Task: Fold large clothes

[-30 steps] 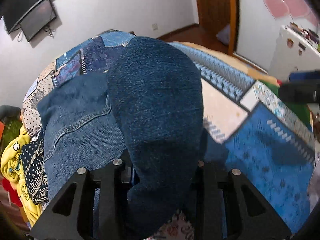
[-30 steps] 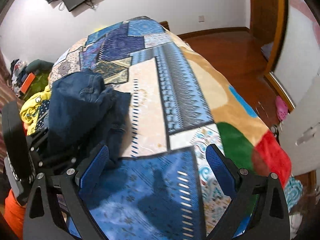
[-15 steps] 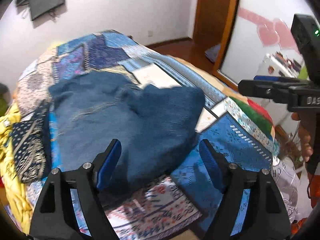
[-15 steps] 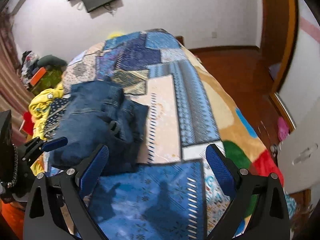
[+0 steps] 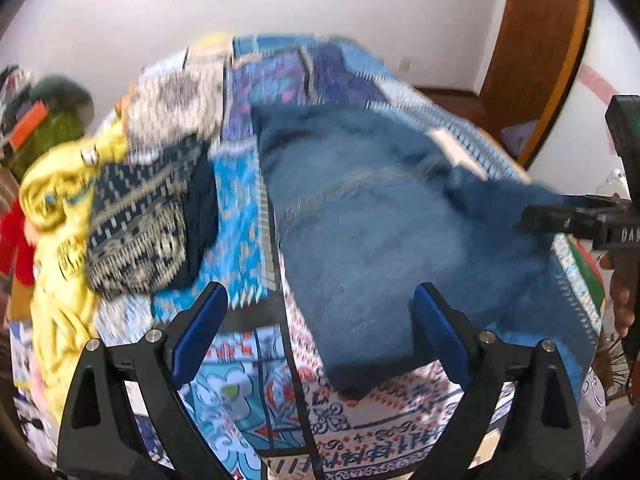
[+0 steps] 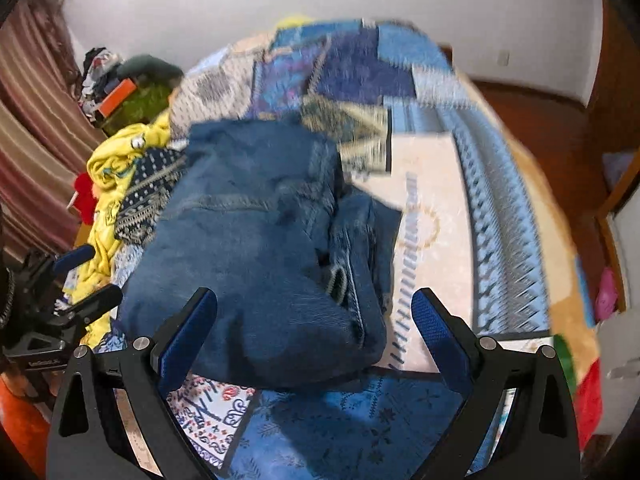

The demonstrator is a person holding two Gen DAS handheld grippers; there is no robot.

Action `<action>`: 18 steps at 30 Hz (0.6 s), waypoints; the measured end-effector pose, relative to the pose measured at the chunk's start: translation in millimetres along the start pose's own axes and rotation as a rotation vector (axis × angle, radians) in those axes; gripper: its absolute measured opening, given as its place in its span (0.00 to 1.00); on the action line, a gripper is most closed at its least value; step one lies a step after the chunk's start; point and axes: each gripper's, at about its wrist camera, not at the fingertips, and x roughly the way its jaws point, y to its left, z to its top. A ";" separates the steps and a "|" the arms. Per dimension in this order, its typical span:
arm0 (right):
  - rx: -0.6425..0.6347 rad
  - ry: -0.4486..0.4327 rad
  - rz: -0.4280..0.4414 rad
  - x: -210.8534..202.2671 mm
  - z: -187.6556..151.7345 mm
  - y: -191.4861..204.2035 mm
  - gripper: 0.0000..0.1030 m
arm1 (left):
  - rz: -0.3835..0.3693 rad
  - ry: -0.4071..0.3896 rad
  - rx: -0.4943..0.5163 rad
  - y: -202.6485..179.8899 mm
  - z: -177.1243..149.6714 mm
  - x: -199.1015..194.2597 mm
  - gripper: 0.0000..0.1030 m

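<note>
A pair of blue jeans (image 5: 376,232) lies folded in a thick bundle on the patchwork bedspread (image 5: 240,200); it also shows in the right wrist view (image 6: 256,248). My left gripper (image 5: 320,328) is open and empty, just in front of the bundle's near edge. My right gripper (image 6: 316,332) is open and empty, its fingers either side of the bundle's near end. The right gripper shows at the right edge of the left wrist view (image 5: 580,220). The left gripper shows at the left edge of the right wrist view (image 6: 72,280).
A heap of yellow, red and patterned navy clothes (image 5: 100,216) lies on the bed left of the jeans, also in the right wrist view (image 6: 120,184). A green bag (image 6: 136,96) sits by the striped curtain. Wooden floor and a door (image 5: 536,48) lie to the right.
My left gripper has let go of the jeans, opened and drawn back. The jeans now lie folded on the bed. My right gripper has swung left towards the bundle.
</note>
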 end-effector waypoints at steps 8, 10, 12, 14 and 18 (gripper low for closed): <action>0.124 0.054 0.062 7.1 -30.6 -56.9 0.95 | -0.091 0.008 -0.056 10.0 -25.5 18.9 0.99; 0.090 0.036 0.018 5.4 -39.5 -53.9 0.95 | -0.112 0.020 -0.079 11.4 -30.5 23.2 0.99; 0.065 0.022 -0.022 4.0 -47.9 -49.4 0.95 | -0.113 0.015 -0.082 11.0 -34.4 22.9 0.99; 0.078 0.028 -0.014 1.0 -49.9 -52.4 0.96 | -0.111 0.016 -0.077 9.6 -35.8 20.5 0.99; 0.060 0.066 -0.018 -3.9 -40.3 -53.7 0.96 | -0.080 0.017 0.017 3.5 -23.8 8.7 0.99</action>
